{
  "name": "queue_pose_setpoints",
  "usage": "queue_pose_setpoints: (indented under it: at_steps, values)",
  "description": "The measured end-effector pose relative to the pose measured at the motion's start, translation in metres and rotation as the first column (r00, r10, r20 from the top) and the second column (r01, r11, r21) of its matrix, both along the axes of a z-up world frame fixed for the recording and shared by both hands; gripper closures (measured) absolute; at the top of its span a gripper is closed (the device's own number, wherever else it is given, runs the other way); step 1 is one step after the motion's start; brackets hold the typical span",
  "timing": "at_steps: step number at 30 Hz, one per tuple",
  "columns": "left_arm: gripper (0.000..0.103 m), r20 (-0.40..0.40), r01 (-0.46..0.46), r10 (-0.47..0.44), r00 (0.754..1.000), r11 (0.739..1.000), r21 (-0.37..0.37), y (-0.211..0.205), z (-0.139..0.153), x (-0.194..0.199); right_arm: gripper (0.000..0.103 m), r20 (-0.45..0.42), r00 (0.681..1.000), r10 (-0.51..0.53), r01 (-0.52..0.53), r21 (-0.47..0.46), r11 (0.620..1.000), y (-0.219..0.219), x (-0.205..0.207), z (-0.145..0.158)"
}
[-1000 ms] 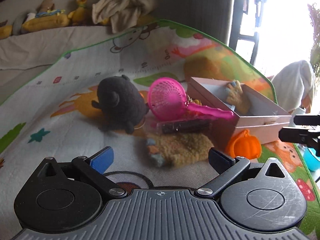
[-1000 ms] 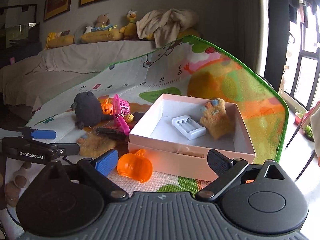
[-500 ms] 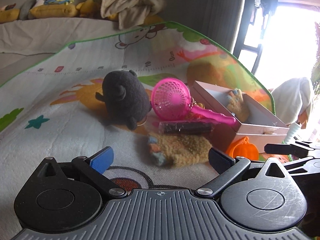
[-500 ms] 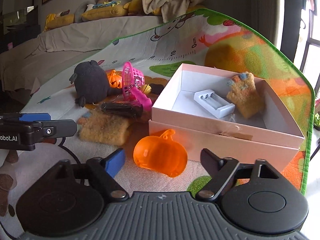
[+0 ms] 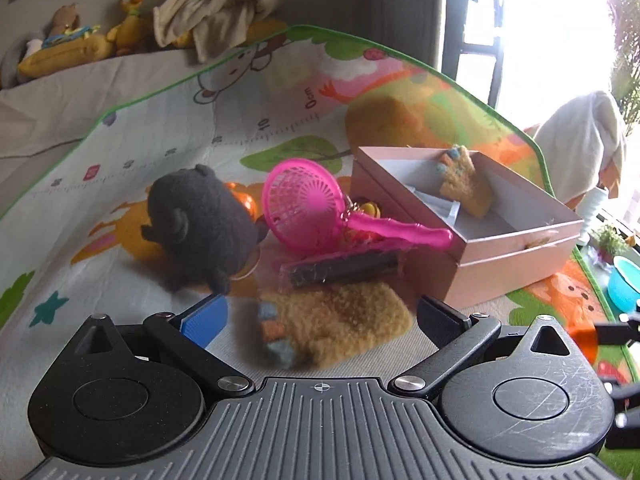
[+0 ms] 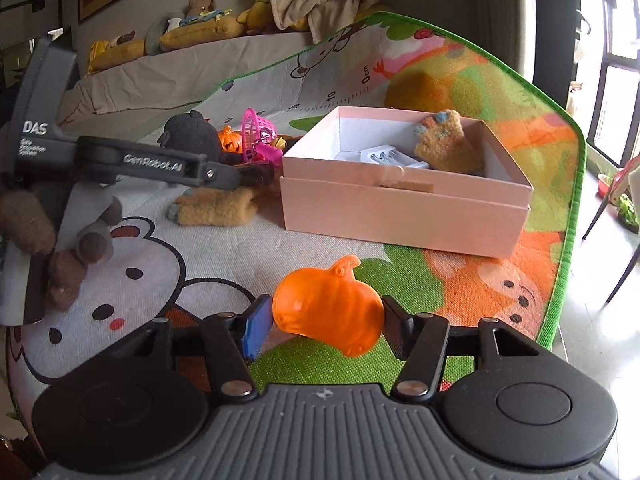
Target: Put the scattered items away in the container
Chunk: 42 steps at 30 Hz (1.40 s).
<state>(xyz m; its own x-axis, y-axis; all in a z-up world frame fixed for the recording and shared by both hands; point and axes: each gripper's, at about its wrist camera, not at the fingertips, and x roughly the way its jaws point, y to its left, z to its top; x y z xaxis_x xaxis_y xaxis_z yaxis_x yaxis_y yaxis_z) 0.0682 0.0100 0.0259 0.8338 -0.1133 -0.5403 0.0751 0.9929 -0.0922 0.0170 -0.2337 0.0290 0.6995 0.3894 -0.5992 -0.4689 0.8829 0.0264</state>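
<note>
My right gripper point(image 6: 322, 322) is closing on an orange plastic pumpkin point(image 6: 328, 308), and both pads touch its sides just above the play mat. The pink box point(image 6: 400, 208) stands beyond it, holding a white charger point(image 6: 384, 157) and a tan furry mitten point(image 6: 444, 146). My left gripper point(image 5: 322, 316) is open, its fingers either side of a second tan mitten point(image 5: 336, 328) on the mat, without touching it. Behind that mitten lie a dark wrapped bar point(image 5: 340, 272), a pink strainer point(image 5: 308, 208) and a black plush point(image 5: 200, 228).
A small jack-o'-lantern point(image 6: 229, 140) sits by the plush. A hand in a brown fuzzy glove point(image 6: 60, 264) holds the left tool. A sofa with soft toys and a cloth point(image 5: 216, 12) borders the mat's far side. A blue bowl point(image 5: 624, 284) sits off the mat's right edge.
My right gripper came down onto the orange pumpkin and its jaws narrowed around it. My left gripper moved closer to the tan mitten, jaws still wide.
</note>
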Motion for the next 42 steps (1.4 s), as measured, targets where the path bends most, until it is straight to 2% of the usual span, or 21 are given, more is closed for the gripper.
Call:
queue_pose_setpoints:
  at_steps: [3,5,7,12,13,14,15,17,18,20,21,25,27,28,29,32,34,36,38,40,42]
  values:
    - [0.0,-0.006,0.019,-0.019,1.0,1.0,0.021,-0.011,0.001,0.024,0.043,-0.018,1.0,-0.024,0.024,0.031,0.999,-0.006,0.002,-0.006]
    - [0.0,-0.016,0.027,-0.026,1.0,0.998,0.056,-0.017,0.0,0.038,0.024,-0.024,0.999,-0.022,0.023,0.054,0.998,-0.01,0.002,-0.007]
    - [0.0,-0.03,0.046,-0.044,0.999,0.996,0.072,-0.02,-0.002,0.048,0.013,-0.015,1.0,-0.013,0.014,0.083,0.996,-0.013,0.001,-0.006]
    - [0.002,-0.06,0.099,-0.094,0.994,0.991,0.089,-0.025,-0.008,0.06,0.011,-0.05,0.999,-0.023,0.029,0.127,0.991,-0.019,0.007,-0.008]
    - [0.013,-0.065,0.097,-0.091,0.994,0.99,0.099,-0.026,-0.009,0.06,0.011,-0.058,0.998,-0.03,0.038,0.142,0.989,-0.021,0.008,-0.009]
    - [0.032,-0.069,0.1,-0.093,0.993,0.989,0.111,-0.026,-0.01,0.059,0.01,-0.065,0.997,-0.035,0.045,0.154,0.987,-0.023,0.009,-0.009]
    - [0.033,-0.065,0.108,-0.101,0.993,0.987,0.118,-0.026,-0.008,0.057,0.01,-0.071,0.997,-0.039,0.051,0.165,0.985,-0.025,0.01,-0.009]
    - [0.045,-0.047,0.109,-0.104,0.993,0.987,0.119,-0.024,-0.003,0.047,0.005,-0.076,0.996,-0.047,0.06,0.182,0.981,-0.028,0.011,-0.01]
    - [0.048,-0.038,0.116,-0.112,0.993,0.986,0.122,-0.024,0.001,0.039,0.005,-0.076,0.996,-0.05,0.064,0.188,0.98,-0.029,0.011,-0.01]
    - [0.062,-0.029,0.146,-0.143,0.989,0.981,0.126,-0.025,0.009,0.021,0.004,-0.075,0.996,-0.05,0.064,0.198,0.978,-0.03,0.011,-0.01]
    - [0.063,-0.031,0.176,-0.174,0.984,0.977,0.121,-0.026,0.013,0.008,0.003,-0.074,0.996,-0.051,0.065,0.2,0.978,-0.03,0.011,-0.01]
    - [0.061,-0.068,0.3,-0.294,0.953,0.947,0.111,-0.035,0.016,-0.038,0.001,-0.077,0.996,-0.05,0.064,0.198,0.978,-0.03,0.011,-0.01]
    - [0.042,-0.088,0.348,-0.34,0.936,0.932,0.098,-0.038,0.012,-0.055,0.0,-0.079,0.996,-0.052,0.067,0.198,0.978,-0.03,0.011,-0.01]
    - [0.022,-0.088,0.345,-0.337,0.937,0.933,0.104,-0.038,0.01,-0.06,0.0,-0.08,0.995,-0.054,0.069,0.196,0.978,-0.03,0.011,-0.01]
    - [0.01,-0.081,0.329,-0.321,0.944,0.937,0.12,-0.038,0.009,-0.063,0.0,-0.082,0.995,-0.057,0.072,0.194,0.978,-0.029,0.011,-0.01]
    - [0.006,-0.069,0.23,-0.223,0.972,0.963,0.14,-0.031,0.007,-0.054,0.0,-0.087,0.994,-0.064,0.08,0.195,0.977,-0.03,0.012,-0.011]
    - [0.004,-0.074,0.136,-0.13,0.989,0.988,0.078,-0.02,0.006,-0.038,0.0,-0.091,0.994,-0.066,0.083,0.195,0.977,-0.03,0.012,-0.011]
    - [0.002,-0.076,0.065,-0.063,0.995,0.998,0.022,-0.014,0.004,-0.022,0.0,-0.096,0.993,-0.067,0.085,0.195,0.977,-0.03,0.013,-0.011]
    - [0.001,-0.088,0.015,-0.014,0.996,1.0,0.003,-0.014,0.0,-0.004,0.0,-0.1,0.993,-0.069,0.088,0.198,0.976,-0.031,0.013,-0.012]
    - [0.001,-0.086,-0.022,0.025,0.996,0.999,0.033,-0.017,-0.005,0.012,0.0,-0.106,0.992,-0.072,0.093,0.202,0.975,-0.032,0.014,-0.012]
    - [0.001,-0.077,-0.039,0.049,0.996,0.992,0.123,-0.022,-0.012,0.028,0.0,-0.111,0.991,-0.075,0.097,0.208,0.973,-0.033,0.014,-0.013]
